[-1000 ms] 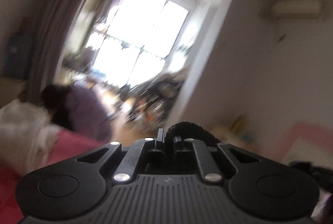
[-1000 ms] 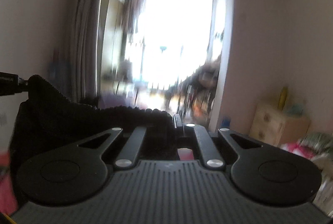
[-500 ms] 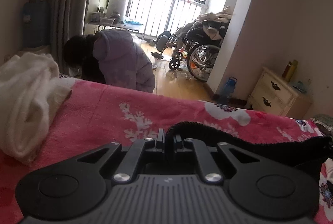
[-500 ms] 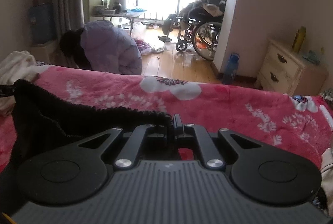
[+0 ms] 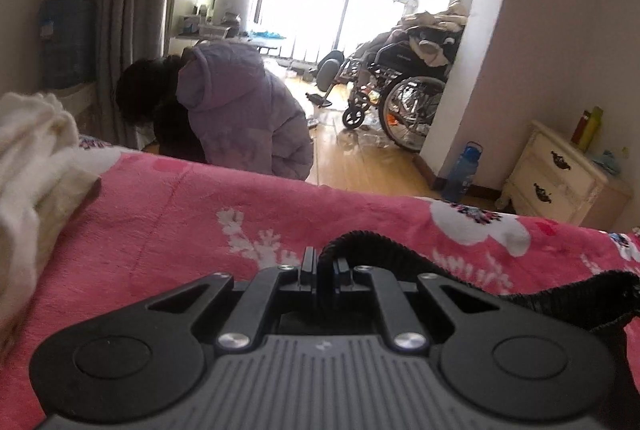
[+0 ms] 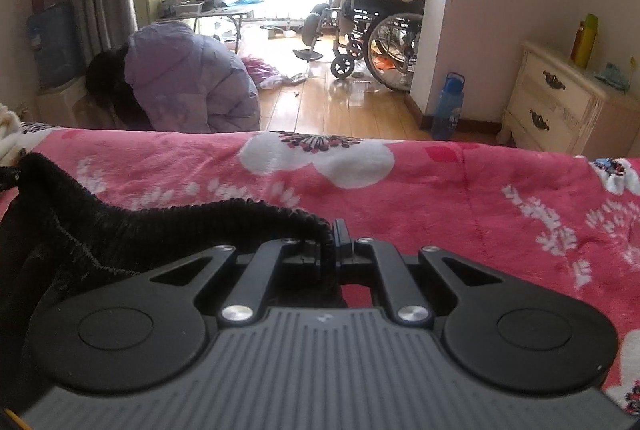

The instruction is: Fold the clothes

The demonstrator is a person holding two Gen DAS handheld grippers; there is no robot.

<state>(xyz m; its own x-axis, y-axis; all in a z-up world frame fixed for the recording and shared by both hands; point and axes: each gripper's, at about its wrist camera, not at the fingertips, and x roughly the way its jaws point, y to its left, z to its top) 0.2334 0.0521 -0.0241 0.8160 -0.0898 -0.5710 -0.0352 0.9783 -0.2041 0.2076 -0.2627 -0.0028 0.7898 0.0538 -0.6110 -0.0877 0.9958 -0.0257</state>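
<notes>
Left wrist view: the left gripper is clamped on the ribbed hem of a black knit garment, which loops up out of the closed jaws and runs right over the pink blanket. No brand, label or writing can be read in either view; a blue bottle on the floor beyond the blanket carries a label too small to make out.

In the right wrist view, the right gripper is likewise pinched on the same garment's elasticated edge, which trails left in a wavy, gathered band and hangs in dark folds at the blanket's left side. The fabric is black, fuzzy and ribbed along the hem. It is held just above the blanket between both grippers.

A cream cloth lies on the blanket's left end. Beyond the blanket a person in a lilac jacket bends over; a wheelchair stands by the window.
</notes>
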